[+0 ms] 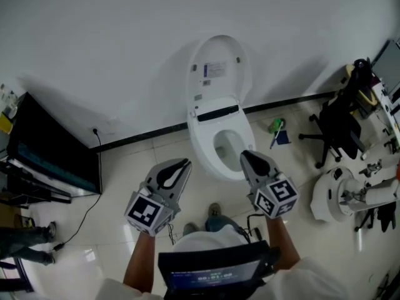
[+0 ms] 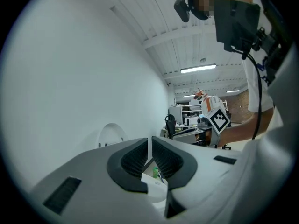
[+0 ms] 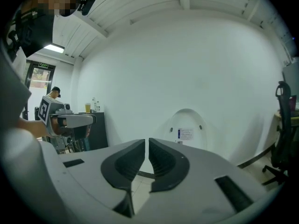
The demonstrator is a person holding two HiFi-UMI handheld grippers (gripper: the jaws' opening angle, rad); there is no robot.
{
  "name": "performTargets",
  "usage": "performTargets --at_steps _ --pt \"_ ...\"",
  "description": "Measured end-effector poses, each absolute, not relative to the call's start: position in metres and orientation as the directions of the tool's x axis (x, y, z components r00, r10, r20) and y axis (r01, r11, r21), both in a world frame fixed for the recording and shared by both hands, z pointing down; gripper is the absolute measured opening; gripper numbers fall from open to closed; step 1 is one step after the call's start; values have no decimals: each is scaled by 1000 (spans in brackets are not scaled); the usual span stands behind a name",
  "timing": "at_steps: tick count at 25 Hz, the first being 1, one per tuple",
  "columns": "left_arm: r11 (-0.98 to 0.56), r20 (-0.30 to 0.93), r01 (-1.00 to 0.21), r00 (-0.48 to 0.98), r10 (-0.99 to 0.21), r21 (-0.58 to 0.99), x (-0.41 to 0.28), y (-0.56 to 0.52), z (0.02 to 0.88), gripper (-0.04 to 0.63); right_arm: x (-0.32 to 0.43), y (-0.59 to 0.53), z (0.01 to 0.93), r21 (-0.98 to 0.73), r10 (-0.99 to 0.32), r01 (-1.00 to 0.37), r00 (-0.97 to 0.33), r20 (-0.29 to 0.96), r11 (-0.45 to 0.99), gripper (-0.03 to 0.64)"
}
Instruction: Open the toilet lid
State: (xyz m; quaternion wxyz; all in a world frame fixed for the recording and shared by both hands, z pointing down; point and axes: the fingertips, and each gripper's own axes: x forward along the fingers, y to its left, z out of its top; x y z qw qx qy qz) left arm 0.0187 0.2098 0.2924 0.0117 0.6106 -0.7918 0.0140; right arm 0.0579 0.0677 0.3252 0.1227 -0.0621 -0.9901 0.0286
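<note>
At the far left a black cabinet (image 1: 53,152) stands against the white wall (image 1: 125,55), and a cable (image 1: 84,214) runs over the tiled floor (image 1: 119,180) beside it. Next we see the left forearm (image 1: 142,264) reaching up from the bottom edge. It holds the left gripper (image 1: 182,164) about level, pointed toward the toilet. Its jaws are pressed together with only a thin slit between the ribbed pads, and nothing is caught in them. The marker cube (image 1: 149,212) at its rear bears a black-and-white square pattern with no words. Between and beyond the two grippers, the toilet lid (image 1: 219,64) stands raised, upright against the wall, above the uncovered bowl (image 1: 226,147). On the lid's inner face we find a white sticker (image 1: 216,69) with a blue strip at its left side; its print is too small to read. The right gripper (image 1: 247,155) points slightly downward. In the head view its tip lies over the bowl's front rim, well apart from the lid, with its jaws closed and empty. To the right a green item (image 1: 275,126) lies on the floor, then a black office chair (image 1: 337,127) and a white machine (image 1: 347,195).
</note>
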Motion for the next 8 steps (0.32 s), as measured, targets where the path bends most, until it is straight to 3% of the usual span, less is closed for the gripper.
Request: performTargets --at_steps 8 --pt "218 26 -976 -218 -976 -2 35 218 295 12 74 87 329 -39 120 114 -955 270 993 29"
